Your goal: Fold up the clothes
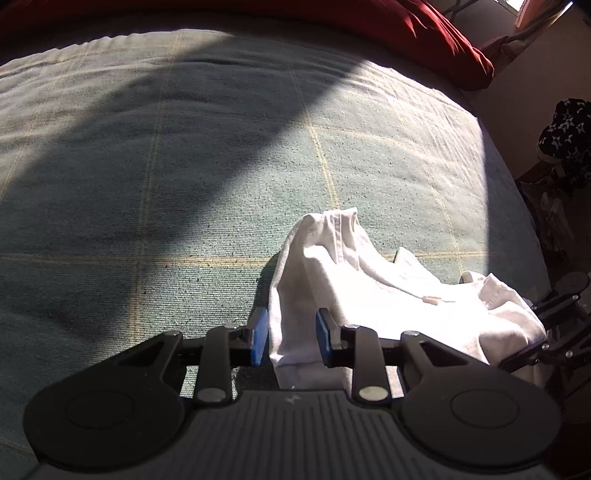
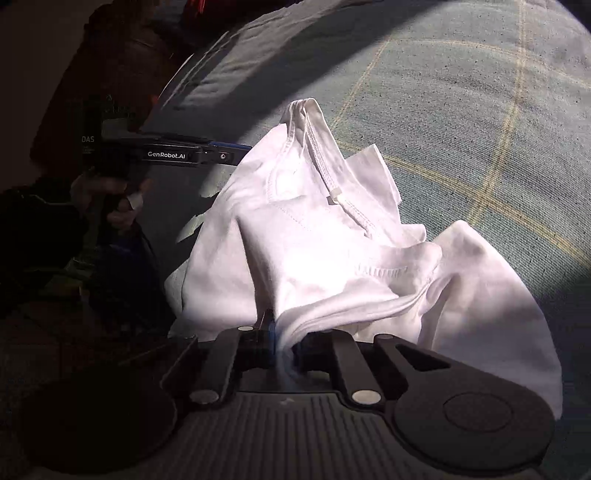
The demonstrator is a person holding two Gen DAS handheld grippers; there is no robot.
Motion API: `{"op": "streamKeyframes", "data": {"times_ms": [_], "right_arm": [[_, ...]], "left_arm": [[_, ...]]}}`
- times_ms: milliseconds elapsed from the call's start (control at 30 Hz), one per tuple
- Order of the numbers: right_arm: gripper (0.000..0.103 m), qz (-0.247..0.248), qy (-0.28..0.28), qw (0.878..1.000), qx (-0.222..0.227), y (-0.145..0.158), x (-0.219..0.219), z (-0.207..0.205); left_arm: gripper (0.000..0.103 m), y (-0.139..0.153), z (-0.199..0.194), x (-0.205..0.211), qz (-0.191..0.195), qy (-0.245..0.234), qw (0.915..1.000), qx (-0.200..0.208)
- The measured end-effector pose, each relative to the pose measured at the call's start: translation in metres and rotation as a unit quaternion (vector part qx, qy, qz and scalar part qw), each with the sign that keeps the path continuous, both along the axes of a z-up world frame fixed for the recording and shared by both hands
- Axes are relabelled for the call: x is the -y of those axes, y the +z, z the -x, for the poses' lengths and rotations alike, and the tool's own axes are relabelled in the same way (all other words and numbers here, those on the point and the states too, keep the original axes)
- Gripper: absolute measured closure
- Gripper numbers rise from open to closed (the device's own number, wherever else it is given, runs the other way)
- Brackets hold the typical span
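Observation:
A crumpled white garment lies bunched on the green checked bedcover, bright in sunlight. My left gripper is open, its blue pads either side of a hanging fold at the garment's left edge. In the right wrist view the garment rises in a peak, with a hem seam and a small tag showing. My right gripper is shut on a pinched bunch of its near edge. The left gripper also shows there from the side, held by a hand, its tip at the garment's far left.
A red pillow lies along the bed's far edge. A dark star-patterned fabric sits off the bed's right side. The right gripper's linkage shows at the right edge. A broad shadow crosses the bedcover.

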State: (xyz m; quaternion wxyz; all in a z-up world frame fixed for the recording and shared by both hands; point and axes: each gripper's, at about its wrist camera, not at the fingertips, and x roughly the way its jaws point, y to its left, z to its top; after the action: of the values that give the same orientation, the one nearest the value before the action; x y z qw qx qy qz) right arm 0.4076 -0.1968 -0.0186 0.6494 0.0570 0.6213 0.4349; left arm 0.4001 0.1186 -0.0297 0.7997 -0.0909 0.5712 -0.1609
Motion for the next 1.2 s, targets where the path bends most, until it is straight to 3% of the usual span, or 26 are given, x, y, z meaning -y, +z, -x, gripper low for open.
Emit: {"op": "streamKeyframes", "data": {"times_ms": [200, 300, 400, 533, 600, 633, 667, 700, 967, 1200], "right_arm": [[0.093, 0.095, 0.021, 0.989, 0.111, 0.02, 0.006, -0.016], [0.093, 0.145, 0.034, 0.977, 0.153, 0.022, 0.012, -0.023], [0.093, 0.174, 0.023, 0.971, 0.16, 0.021, 0.024, -0.033], [0.092, 0.187, 0.017, 0.97, 0.153, 0.014, 0.031, -0.041], [0.092, 0.188, 0.02, 0.97, 0.15, 0.011, 0.029, -0.041], [0.092, 0.189, 0.023, 0.97, 0.15, 0.01, 0.028, -0.041], [0.092, 0.189, 0.024, 0.97, 0.15, 0.009, 0.026, -0.041], [0.092, 0.188, 0.024, 0.97, 0.151, 0.01, 0.026, -0.04], [0.092, 0.177, -0.005, 0.968, 0.179, 0.041, 0.027, -0.042], [0.092, 0.213, -0.038, 0.941, 0.261, 0.063, 0.025, -0.085]], "left_arm": [[0.075, 0.007, -0.003, 0.007, 0.0, -0.012, 0.9999, 0.011], [0.066, 0.012, -0.004, 0.006, 0.0, -0.014, 0.9997, 0.02], [0.061, 0.012, -0.009, 0.004, 0.0, -0.018, 0.9996, 0.024], [0.06, -0.002, -0.02, 0.007, 0.034, -0.041, 0.9986, 0.002], [0.064, -0.011, -0.024, 0.013, 0.047, -0.059, 0.997, -0.015], [0.074, -0.012, -0.024, 0.017, 0.047, -0.067, 0.9965, -0.013], [0.097, -0.013, -0.024, 0.021, 0.045, -0.075, 0.9961, -0.014], [0.102, -0.014, -0.024, 0.023, 0.036, -0.075, 0.9964, -0.014], [0.102, 0.049, -0.047, 0.018, 0.031, -0.04, 0.9954, 0.082], [0.102, 0.082, -0.103, 0.027, -0.005, -0.051, 0.9864, 0.156]]}}
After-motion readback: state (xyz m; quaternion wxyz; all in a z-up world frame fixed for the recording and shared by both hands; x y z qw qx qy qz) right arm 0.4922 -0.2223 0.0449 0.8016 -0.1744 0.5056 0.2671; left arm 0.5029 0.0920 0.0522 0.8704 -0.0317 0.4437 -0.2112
